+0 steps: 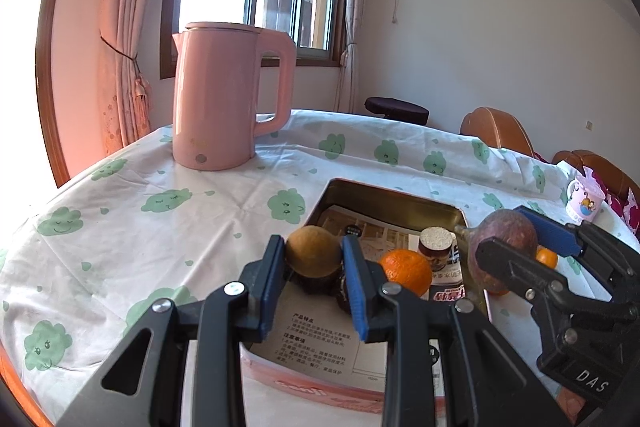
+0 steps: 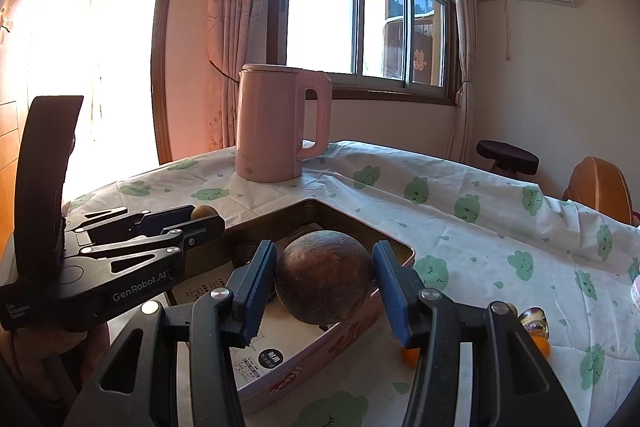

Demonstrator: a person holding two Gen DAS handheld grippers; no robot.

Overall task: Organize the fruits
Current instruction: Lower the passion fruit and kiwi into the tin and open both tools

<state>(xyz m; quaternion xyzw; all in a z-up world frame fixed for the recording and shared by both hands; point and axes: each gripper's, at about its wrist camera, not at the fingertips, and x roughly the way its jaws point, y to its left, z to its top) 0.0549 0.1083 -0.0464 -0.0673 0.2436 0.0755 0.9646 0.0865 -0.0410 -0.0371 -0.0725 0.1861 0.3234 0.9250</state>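
My left gripper (image 1: pixel 314 261) is shut on a small round tan fruit (image 1: pixel 312 253), held over the near left part of an open tin box (image 1: pixel 384 193) with pink sides and printed paper inside. An orange (image 1: pixel 406 271) and a cork-lidded jar (image 1: pixel 436 247) lie in the tin. My right gripper (image 2: pixel 325 277) is shut on a larger dark reddish-brown round fruit (image 2: pixel 324 275), held above the tin's (image 2: pixel 320 205) near right edge. In the right wrist view the left gripper (image 2: pixel 206 218) shows at left with the tan fruit (image 2: pixel 204 212). In the left wrist view the right gripper (image 1: pixel 505 233) holds its fruit (image 1: pixel 510 243).
A tall pink kettle (image 1: pixel 228 95) stands on the cloud-print tablecloth (image 1: pixel 160 227) beyond the tin. Small oranges (image 2: pixel 412 355) lie on the cloth right of the tin, by a shiny wrapped object (image 2: pixel 534 319). A mug (image 1: pixel 584 201) sits at the far right edge, with chairs behind it.
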